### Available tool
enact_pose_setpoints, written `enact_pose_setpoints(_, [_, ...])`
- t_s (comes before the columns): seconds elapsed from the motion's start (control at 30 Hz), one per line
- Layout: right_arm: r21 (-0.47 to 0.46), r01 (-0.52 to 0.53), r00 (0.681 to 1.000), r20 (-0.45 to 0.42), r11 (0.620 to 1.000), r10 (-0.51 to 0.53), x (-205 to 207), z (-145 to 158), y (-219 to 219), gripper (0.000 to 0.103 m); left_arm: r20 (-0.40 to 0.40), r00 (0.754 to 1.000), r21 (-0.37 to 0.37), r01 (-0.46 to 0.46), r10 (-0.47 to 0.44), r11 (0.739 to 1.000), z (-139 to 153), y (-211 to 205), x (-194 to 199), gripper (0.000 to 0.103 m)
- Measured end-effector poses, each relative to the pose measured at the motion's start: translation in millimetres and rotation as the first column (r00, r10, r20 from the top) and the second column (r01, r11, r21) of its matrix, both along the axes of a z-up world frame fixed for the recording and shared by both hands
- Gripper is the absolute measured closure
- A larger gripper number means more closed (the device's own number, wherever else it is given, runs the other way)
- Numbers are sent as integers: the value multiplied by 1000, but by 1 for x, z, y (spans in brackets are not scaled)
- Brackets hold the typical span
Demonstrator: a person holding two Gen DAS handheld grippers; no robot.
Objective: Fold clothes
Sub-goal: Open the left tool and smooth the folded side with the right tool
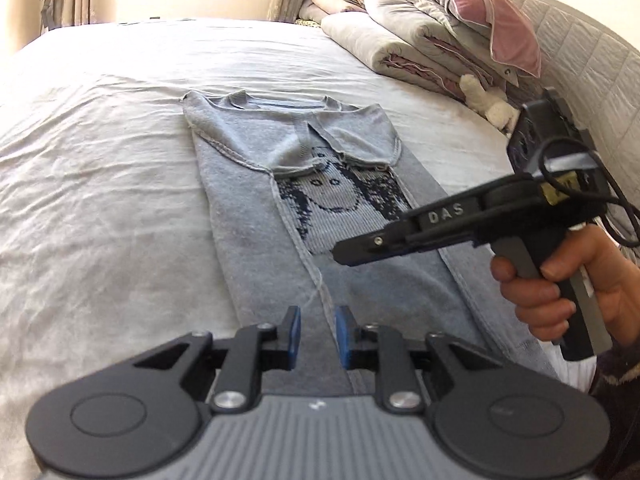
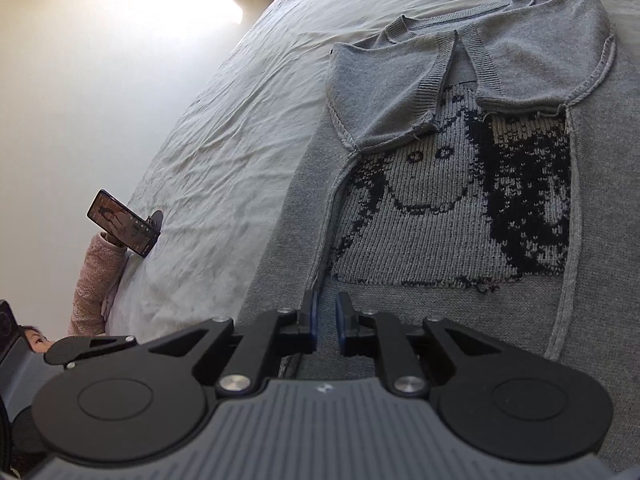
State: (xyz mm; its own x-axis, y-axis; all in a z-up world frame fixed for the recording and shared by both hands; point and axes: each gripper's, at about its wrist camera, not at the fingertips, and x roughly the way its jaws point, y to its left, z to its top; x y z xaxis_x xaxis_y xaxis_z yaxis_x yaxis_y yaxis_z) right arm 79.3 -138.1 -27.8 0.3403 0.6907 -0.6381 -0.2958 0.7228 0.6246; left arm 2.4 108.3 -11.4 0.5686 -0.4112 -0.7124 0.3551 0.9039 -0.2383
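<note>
A grey knit sweater [image 1: 256, 208] lies flat on the bed, inside out, collar at the far end. Both sides and both short sleeves are folded in over the middle, leaving a dark knitted face pattern [image 2: 460, 200] showing. My left gripper [image 1: 317, 338] hovers over the sweater's near hem, blue pads a small gap apart, nothing between them. My right gripper [image 2: 326, 316] hangs above the lower middle of the sweater, pads narrowly apart and empty. The right gripper [image 1: 352, 250] also shows in the left wrist view, held by a hand [image 1: 560, 292].
The pale wrinkled bedsheet [image 1: 100, 160] spreads left of the sweater. Folded quilts and a pink pillow [image 1: 440, 28] are stacked at the far right by the padded headboard [image 1: 592, 52], with a small plush toy [image 1: 488, 100]. A person in a pink sleeve [image 2: 96, 280] holds a phone [image 2: 122, 224] beside the bed.
</note>
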Motion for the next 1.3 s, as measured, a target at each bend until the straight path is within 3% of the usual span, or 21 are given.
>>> enact_pose_setpoints(0.13, [7,36,999,-1,999,-36,16,0,1,85,16,1000,-43,10,-9,999,-12,2,21,85])
enact_pose_setpoints(0.23, [31,67,998,-6,997,-67,27,-2,1,77,-2,1000,-71,18,-19,997,-27,4,32,85])
enact_pose_setpoints(0.37, [58,79,997,3,995,-79,40,-7,10,77,-12,999,-114,37,-39,993,-46,3,41,86])
enact_pose_setpoints(0.47, [65,89,996,5,994,-89,51,-12,17,77,-14,999,-163,46,-49,985,-47,3,45,86])
enact_pose_setpoints(0.6, [70,123,992,21,990,-125,62,-21,25,77,-11,998,-172,59,-62,983,-45,3,48,86])
enact_pose_setpoints(0.63, [69,132,990,30,989,-134,64,-22,26,79,-10,998,-173,62,-65,983,-44,2,49,86])
enact_pose_setpoints(0.67, [51,143,989,41,988,-145,64,-22,27,96,-9,998,-173,66,-68,983,-43,2,49,86])
enact_pose_setpoints(0.83, [1,163,985,51,987,-163,62,-19,21,96,15,997,-173,73,-71,982,-36,6,51,86])
enact_pose_setpoints(1.0, [-2,126,992,25,992,-126,36,-5,4,71,12,1000,-149,21,-20,989,-30,17,51,86])
enact_pose_setpoints(1.3, [98,60,993,-104,993,-50,-59,-10,1,70,5,1000,-113,8,-8,994,-28,20,39,86])
